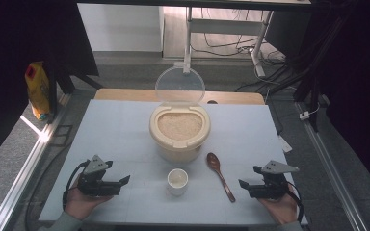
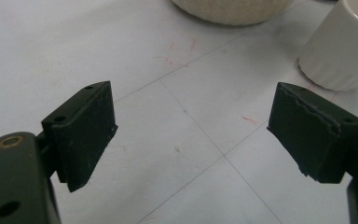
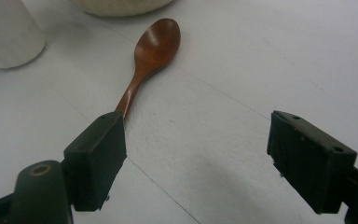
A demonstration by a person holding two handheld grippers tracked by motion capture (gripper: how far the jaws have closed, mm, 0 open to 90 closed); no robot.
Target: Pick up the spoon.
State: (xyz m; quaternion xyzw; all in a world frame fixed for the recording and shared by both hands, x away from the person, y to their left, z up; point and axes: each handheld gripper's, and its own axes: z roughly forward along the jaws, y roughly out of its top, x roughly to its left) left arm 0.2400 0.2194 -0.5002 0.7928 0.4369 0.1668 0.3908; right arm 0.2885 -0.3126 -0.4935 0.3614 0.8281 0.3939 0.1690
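Note:
A cream rice container (image 1: 179, 130) full of rice stands mid-table, its clear lid (image 1: 179, 85) tipped up behind it. In front of it sit a small white cup (image 1: 178, 181) and a brown wooden spoon (image 1: 220, 175), bowl toward the container. My left gripper (image 1: 121, 182) rests open near the front left, with bare table between its jaws and the cup (image 2: 342, 44) off to its right. My right gripper (image 1: 246, 185) rests open at the front right; the spoon (image 3: 150, 56) lies ahead of its left jaw, the cup (image 3: 7, 32) at far left.
The white table top (image 1: 115, 134) ends in a front edge just below both hands. A yellow bag (image 1: 38, 89) stands on the floor at the left. Metal rails run along both sides, and cables and desk legs lie beyond the far edge.

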